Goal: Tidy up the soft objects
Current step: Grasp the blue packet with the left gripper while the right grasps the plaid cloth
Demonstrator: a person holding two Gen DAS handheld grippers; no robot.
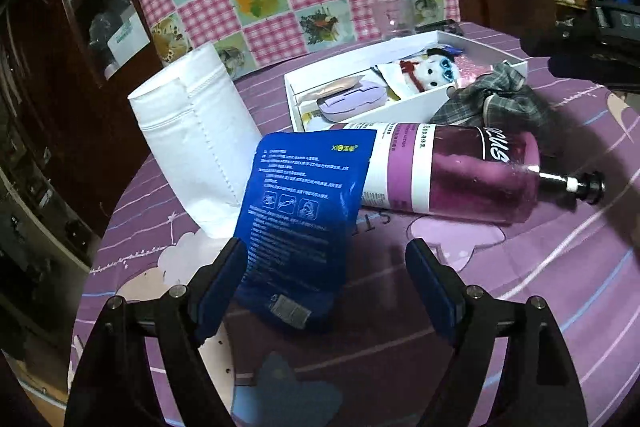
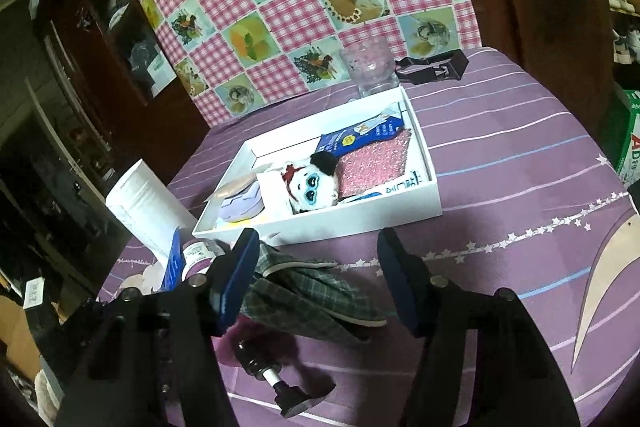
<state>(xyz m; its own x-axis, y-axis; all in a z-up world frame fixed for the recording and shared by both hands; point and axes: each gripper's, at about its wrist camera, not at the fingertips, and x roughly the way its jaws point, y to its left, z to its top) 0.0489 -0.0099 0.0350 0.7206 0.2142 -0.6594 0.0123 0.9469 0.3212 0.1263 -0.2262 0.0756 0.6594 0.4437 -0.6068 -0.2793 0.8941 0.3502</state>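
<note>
Two grippers face the purple tablecloth (image 1: pixel 520 287). My left gripper (image 1: pixel 326 267) stands wide, with a blue sachet (image 1: pixel 304 211) between its fingers, touching only the left pad. My right gripper (image 2: pixel 316 275) stands wide around a plaid cloth (image 2: pixel 312 291), just before the white tray (image 2: pixel 360 223) holding a plush toy (image 2: pixel 312 187).

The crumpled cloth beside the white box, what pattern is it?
Grey-green plaid cloth, clearest in the right wrist view.

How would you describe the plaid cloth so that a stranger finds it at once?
Find the white tray on the purple table. Just in front of its near wall, beside the fallen purple bottle, lies the plaid cloth. It alone is crumpled grey-green checked fabric, outside the tray.
</note>
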